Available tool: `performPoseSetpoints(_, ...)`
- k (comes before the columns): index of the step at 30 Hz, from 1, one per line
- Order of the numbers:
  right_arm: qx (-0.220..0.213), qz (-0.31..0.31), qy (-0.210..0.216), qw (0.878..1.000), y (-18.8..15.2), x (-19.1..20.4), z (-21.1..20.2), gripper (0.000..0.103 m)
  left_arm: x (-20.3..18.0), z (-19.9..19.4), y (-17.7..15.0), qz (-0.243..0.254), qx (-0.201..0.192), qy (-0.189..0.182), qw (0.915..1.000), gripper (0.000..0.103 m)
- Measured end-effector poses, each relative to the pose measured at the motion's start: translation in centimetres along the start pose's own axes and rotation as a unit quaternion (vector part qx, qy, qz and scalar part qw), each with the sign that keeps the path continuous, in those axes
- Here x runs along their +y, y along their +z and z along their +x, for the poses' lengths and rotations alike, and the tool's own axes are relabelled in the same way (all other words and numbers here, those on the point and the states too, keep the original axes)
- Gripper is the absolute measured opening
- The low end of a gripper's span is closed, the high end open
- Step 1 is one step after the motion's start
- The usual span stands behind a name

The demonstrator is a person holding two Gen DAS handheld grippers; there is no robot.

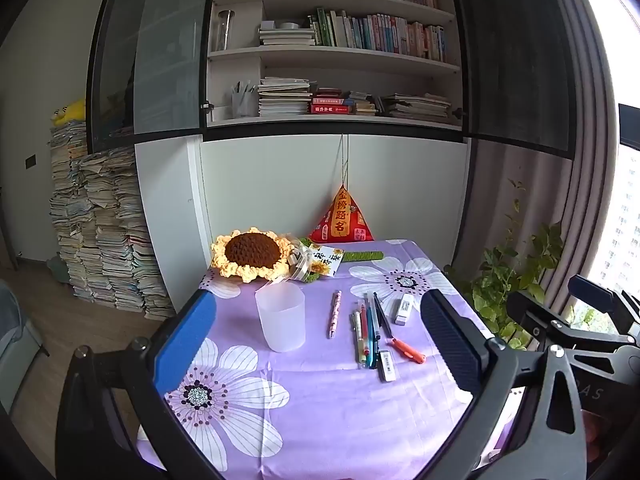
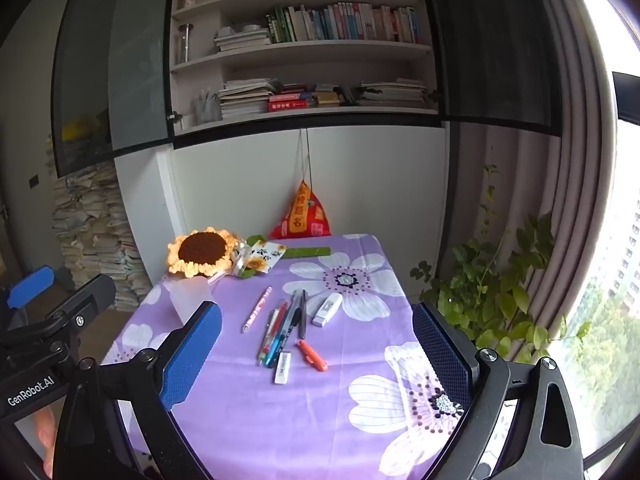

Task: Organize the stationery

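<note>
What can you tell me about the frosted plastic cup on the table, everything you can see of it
The cup is a translucent, frosted white tumbler that looks like plastic, slightly tapered toward its base. It stands upright with its mouth open and appears empty. It sits on the purple floral tablecloth, just in front of the crocheted sunflower and to the left of the pink pen, apart from both. Nothing grips it. In the right wrist view it is partly hidden behind a blue gripper pad.

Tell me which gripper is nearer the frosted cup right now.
Left, probably. The frosted cup stands upright just ahead of the open left gripper, toward its blue finger. The open right gripper faces the pens, cup off to its left.
</note>
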State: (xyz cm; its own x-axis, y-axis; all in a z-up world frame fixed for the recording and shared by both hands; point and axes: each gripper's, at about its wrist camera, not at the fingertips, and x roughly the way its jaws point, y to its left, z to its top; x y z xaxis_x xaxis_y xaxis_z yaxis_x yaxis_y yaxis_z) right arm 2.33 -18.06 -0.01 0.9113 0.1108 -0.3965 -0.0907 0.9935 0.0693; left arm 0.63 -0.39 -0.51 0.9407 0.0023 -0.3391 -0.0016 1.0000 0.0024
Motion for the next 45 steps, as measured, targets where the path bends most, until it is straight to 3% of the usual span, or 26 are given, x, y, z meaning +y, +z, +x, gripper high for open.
performPoseSetpoints(28,0.023,0.009,-0.005,1.0,-0.7,-0.6,2.0,0.097,-0.4,2.0,-0.6,0.002,0.016,-0.011,0.9998,0.102)
performPoseSetpoints(45,0.028,0.01,-0.004,1.0,-1.2,-0.8,2.5,0.097,-0.6,3.1,-1.0,0.013,0.023,0.001,0.9996,0.102)
